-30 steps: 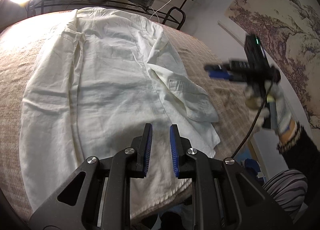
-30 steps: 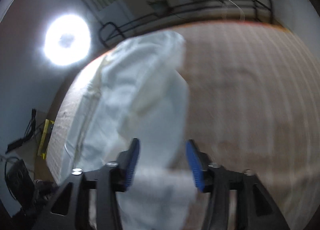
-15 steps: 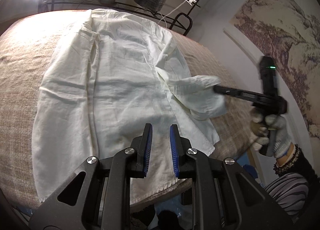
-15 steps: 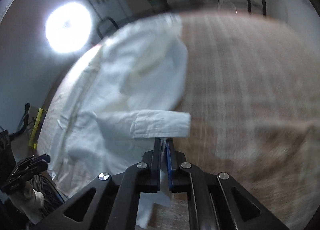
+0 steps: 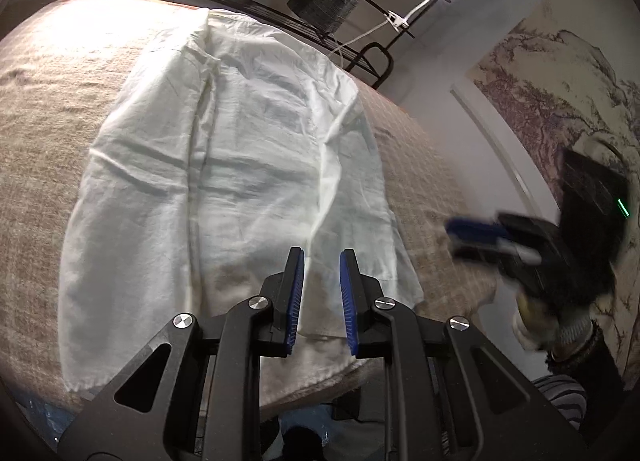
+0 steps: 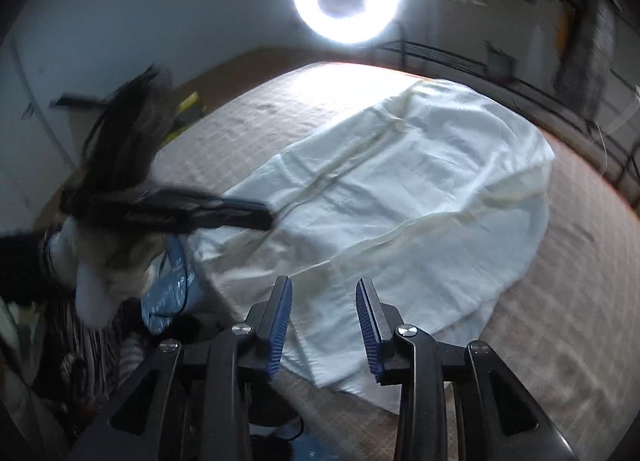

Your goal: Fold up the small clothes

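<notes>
While a white shirt (image 5: 240, 181) lies spread flat across a beige checked bed cover (image 5: 52, 109), both claws hang above its near edge with nothing in them. Seen from the left wrist, the left claw (image 5: 322, 293) sits at six o'clock, its blue-lined jaws a narrow gap apart over the shirt's hem, gripping no cloth. At three o'clock in that view, the right claw (image 5: 476, 239) appears blurred beyond the shirt's right side, carried by a white-gloved hand (image 5: 548, 325). Seen from the right wrist, the right claw (image 6: 324, 321) has just been opening; its jaws stand apart above the folded-in sleeve (image 6: 420, 261), with no fabric pinched between them. A ring light (image 6: 346, 1) glows at twelve o'clock beyond the bed. At nine o'clock the left claw shows as a dark blur reaching the shirt's edge.
</notes>
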